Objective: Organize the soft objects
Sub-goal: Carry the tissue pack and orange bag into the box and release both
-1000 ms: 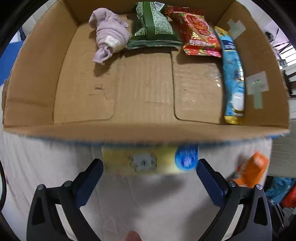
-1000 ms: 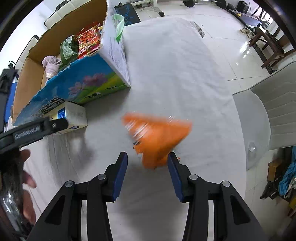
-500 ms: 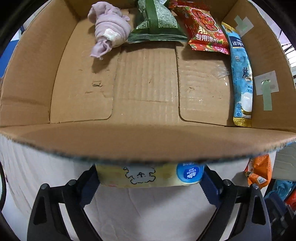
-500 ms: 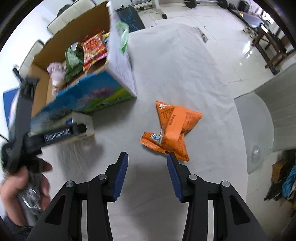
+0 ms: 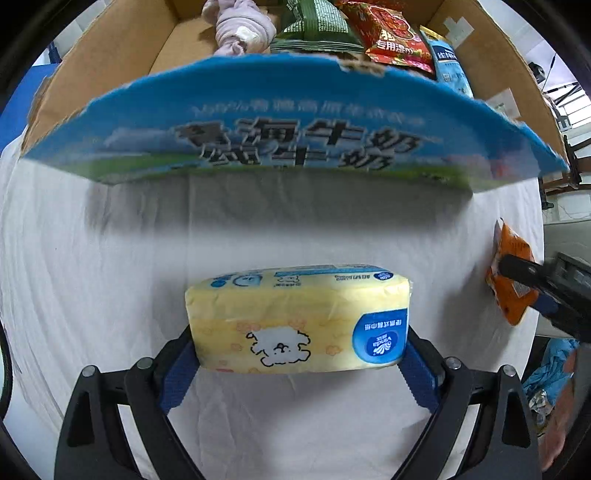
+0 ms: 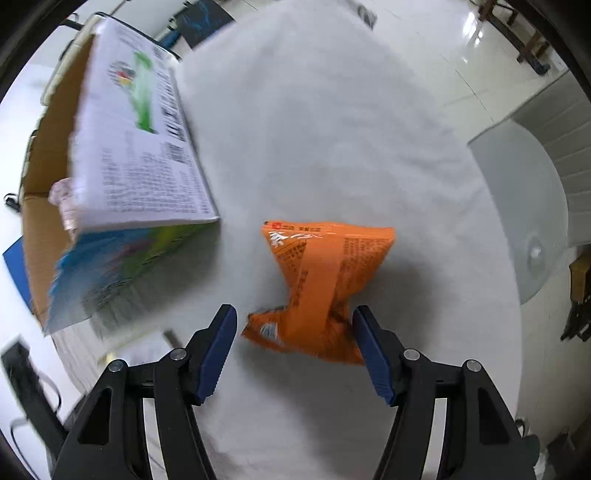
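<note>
Here, in the left wrist view, the left gripper (image 5: 297, 354) has its blue pads pressed against both ends of a yellow tissue pack (image 5: 297, 317), clamped on it above the white tablecloth (image 5: 92, 277). Just beyond stands the cardboard box (image 5: 295, 125), its blue printed wall facing the camera. Over that wall show a lilac cloth bundle (image 5: 240, 31), a green packet (image 5: 314, 27), a red packet (image 5: 395, 40) and a light blue packet (image 5: 448, 62), all lying inside. At the right edge an orange snack bag (image 5: 511, 273) appears, partly covered by the other tool.

The right wrist view alone shows the right gripper (image 6: 293, 347) with its fingers spread apart around that orange snack bag (image 6: 321, 284), which lies crumpled on the tablecloth (image 6: 332, 129); whether the pads touch it is unclear. The cardboard box (image 6: 136, 158) shows its white printed side here, blurred, near the bag.
</note>
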`<act>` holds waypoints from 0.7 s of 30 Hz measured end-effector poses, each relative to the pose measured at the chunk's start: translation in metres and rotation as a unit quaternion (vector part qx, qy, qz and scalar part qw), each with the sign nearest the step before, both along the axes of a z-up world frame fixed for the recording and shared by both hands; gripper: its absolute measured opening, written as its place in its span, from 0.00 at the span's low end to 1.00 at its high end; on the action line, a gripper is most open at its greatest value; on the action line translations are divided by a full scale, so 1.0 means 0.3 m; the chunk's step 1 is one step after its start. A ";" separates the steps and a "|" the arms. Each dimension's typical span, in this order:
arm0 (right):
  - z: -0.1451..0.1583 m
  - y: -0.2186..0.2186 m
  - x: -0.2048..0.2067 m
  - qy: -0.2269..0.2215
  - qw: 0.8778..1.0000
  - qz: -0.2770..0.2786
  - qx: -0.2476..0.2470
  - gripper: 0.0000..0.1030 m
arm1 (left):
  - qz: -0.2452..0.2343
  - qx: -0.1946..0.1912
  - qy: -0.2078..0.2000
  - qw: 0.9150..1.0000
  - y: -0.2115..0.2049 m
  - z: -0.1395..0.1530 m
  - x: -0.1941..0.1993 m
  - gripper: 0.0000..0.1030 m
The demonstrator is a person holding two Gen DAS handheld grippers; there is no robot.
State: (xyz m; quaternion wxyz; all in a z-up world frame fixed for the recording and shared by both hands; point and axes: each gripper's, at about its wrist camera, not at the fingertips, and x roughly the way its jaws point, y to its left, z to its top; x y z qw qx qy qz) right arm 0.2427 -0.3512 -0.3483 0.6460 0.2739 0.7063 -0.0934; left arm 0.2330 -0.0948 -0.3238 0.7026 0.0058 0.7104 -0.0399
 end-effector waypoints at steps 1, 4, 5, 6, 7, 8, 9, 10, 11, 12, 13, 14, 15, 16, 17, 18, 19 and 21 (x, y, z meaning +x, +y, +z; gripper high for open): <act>-0.009 0.004 0.002 0.001 1.000 -0.002 -0.002 0.57 | -0.001 0.002 -0.002 1.000 0.000 0.001 -0.009 0.92; -0.008 0.026 -0.007 0.002 1.000 0.010 -0.027 0.31 | -0.009 0.001 -0.009 1.000 -0.008 0.014 -0.044 0.92; -0.003 0.038 -0.016 0.001 0.999 0.016 -0.029 0.31 | -0.013 0.002 -0.014 1.000 -0.011 0.020 -0.056 0.92; -0.001 0.049 -0.027 0.001 0.999 0.024 -0.029 0.31 | -0.016 0.005 -0.018 1.000 -0.013 0.025 -0.074 0.92; 0.005 0.070 -0.040 0.000 0.999 0.037 -0.033 0.31 | -0.016 0.006 -0.021 1.000 -0.019 0.033 -0.110 0.92; 0.014 0.087 -0.047 -0.001 0.998 0.048 -0.038 0.31 | -0.016 0.007 -0.025 1.000 -0.024 0.037 -0.103 0.92; 0.025 0.107 -0.057 -0.004 0.997 0.062 -0.044 0.31 | -0.016 0.005 -0.029 0.999 -0.027 0.043 -0.109 0.92; 0.040 0.134 -0.071 -0.009 0.996 0.077 -0.049 0.31 | -0.017 0.006 -0.033 0.999 -0.032 0.050 -0.115 0.92; 0.053 0.152 -0.082 -0.013 0.995 0.087 -0.050 0.31 | -0.017 0.006 -0.037 0.999 -0.041 0.065 -0.119 0.92; 0.067 0.170 -0.093 -0.017 0.994 0.094 -0.049 0.31 | -0.016 0.001 -0.041 0.999 -0.038 0.075 -0.125 0.92; 0.086 0.191 -0.107 -0.022 0.993 0.103 -0.048 0.31 | -0.016 -0.002 -0.043 0.999 -0.031 0.088 -0.125 0.92; 0.096 0.197 -0.107 -0.026 0.993 0.109 -0.047 0.31 | -0.018 -0.004 -0.045 0.999 -0.025 0.109 -0.138 0.92; 0.114 0.212 -0.121 -0.032 0.992 0.115 -0.046 0.31 | -0.020 -0.006 -0.051 0.998 -0.023 0.132 -0.152 0.92; 0.139 0.228 -0.131 -0.039 0.991 0.121 -0.044 0.31 | -0.019 -0.009 -0.055 0.998 -0.010 0.160 -0.157 0.92; 0.160 0.243 -0.136 -0.046 0.990 0.126 -0.043 0.31 | -0.019 -0.011 -0.062 0.998 -0.004 0.183 -0.162 0.92; 0.185 0.255 -0.141 -0.053 0.989 0.131 -0.043 0.31 | -0.018 -0.012 -0.071 0.997 0.000 0.213 -0.169 0.92; 0.215 0.266 -0.141 -0.061 0.988 0.134 -0.042 0.31 | -0.016 -0.019 -0.080 0.996 0.007 0.250 -0.175 0.92; 0.285 0.280 -0.140 -0.081 0.987 0.138 -0.034 0.31 | -0.013 -0.030 -0.098 0.995 0.024 0.324 -0.167 0.92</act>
